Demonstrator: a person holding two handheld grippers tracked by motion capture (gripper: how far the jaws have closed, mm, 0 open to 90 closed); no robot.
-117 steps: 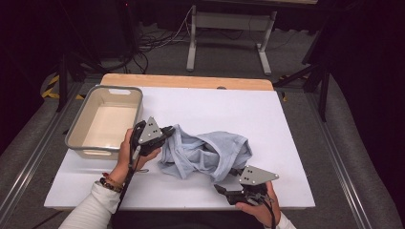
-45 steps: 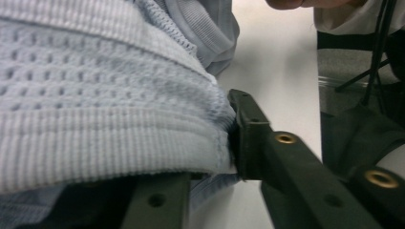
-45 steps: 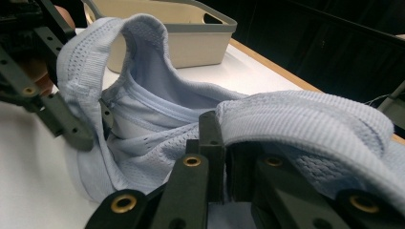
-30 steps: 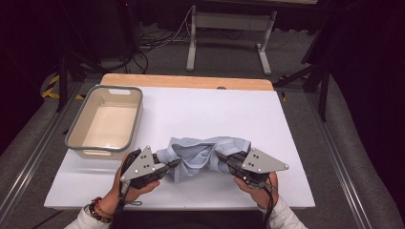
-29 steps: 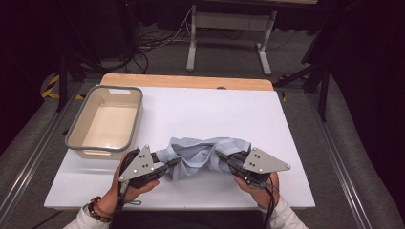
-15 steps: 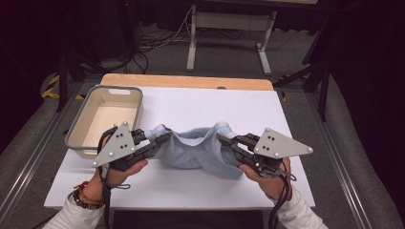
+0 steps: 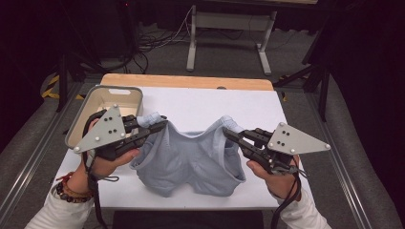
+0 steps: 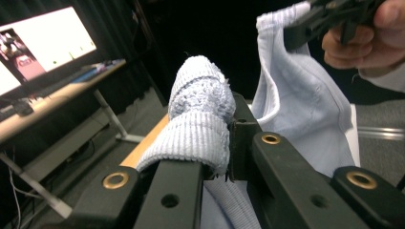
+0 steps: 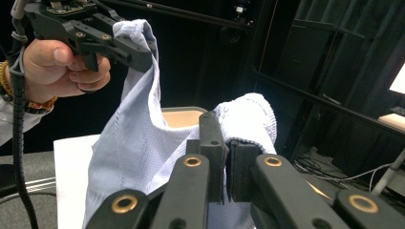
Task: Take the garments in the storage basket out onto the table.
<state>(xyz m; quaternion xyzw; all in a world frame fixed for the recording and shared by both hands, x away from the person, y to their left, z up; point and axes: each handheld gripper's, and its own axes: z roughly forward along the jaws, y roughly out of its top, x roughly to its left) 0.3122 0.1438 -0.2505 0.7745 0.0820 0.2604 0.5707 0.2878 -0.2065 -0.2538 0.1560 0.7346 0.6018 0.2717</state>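
Left claw (image 7: 160, 125) is clamping a bunched ribbed edge of the pale blue knitted garment (image 7: 191, 160); in the left gripper view the fabric is bulging up between the black jaws. Right claw (image 7: 228, 135) is pinching the opposite ribbed edge, jaws nearly together with cloth between them.

Between the two claws the garment is hanging spread in the air, its top edge sagging in the middle, and its lower hem is drooping toward the near edge of the white-topped table (image 7: 205, 105). Whether the hem is touching the table cannot be told.

Left of the garment, at the table's left side, the beige rectangular plastic tub (image 7: 76, 131) is sitting open, partly behind the left claw's grey plate.

Risks, as judged:
- Each grip is taking only a small fold of rib; pulling the claws farther apart could drag the knit out of one.
- Uneven tension could let the garment swing and bunch.
- The dangling hem could catch on the tub's rim if carried leftward.
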